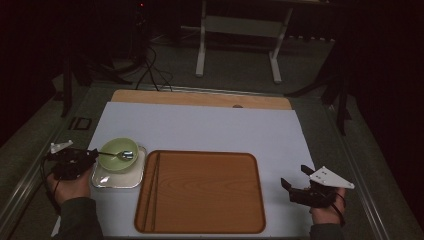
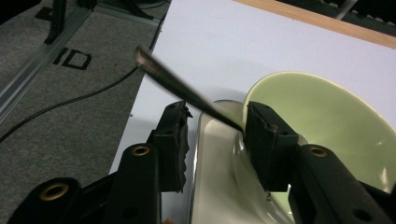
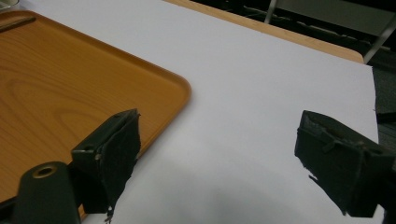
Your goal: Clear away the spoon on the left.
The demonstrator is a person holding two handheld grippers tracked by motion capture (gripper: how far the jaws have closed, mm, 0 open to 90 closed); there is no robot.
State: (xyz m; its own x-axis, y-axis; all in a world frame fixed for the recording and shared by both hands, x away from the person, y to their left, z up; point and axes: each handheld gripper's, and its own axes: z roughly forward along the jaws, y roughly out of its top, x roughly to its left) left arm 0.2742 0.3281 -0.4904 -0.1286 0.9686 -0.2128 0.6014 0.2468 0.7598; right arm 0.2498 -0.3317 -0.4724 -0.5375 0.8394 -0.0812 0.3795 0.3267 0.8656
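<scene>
At about eight o'clock on the white sheet [image 1: 200,125], the left gripper [image 1: 92,156] sat in the person's left hand [image 1: 70,187], its tips just at the nine o'clock rim of the green bowl [image 1: 117,155]. In the left gripper view its jaws stood about half apart, straddling the near rim of the bowl and the edge of the pale square dish [image 2: 215,186] on which the bowl rested. The slim handle of the spoon [image 2: 182,88] slanted up towards ten o'clock across the gap between the jaws; its lower end met the inner face of the right-hand jaw, while the left-hand jaw stood clear of it, so the spoon was not clamped. From above, the spoon's head lay inside the bowl at about three o'clock of the bowl's centre.

Just beside the dish, towards three o'clock, lay the wooden tray [image 1: 200,192], with a pair of dark chopsticks [image 1: 154,190] along its left edge.

At four o'clock on the sheet, well apart from the tray, the right gripper [image 1: 295,182] rested in the person's right hand [image 1: 327,210]. Its jaws gaped wide with only bare white sheet between them, the tray's rounded corner [image 3: 177,88] lying towards ten o'clock in its own view.
</scene>
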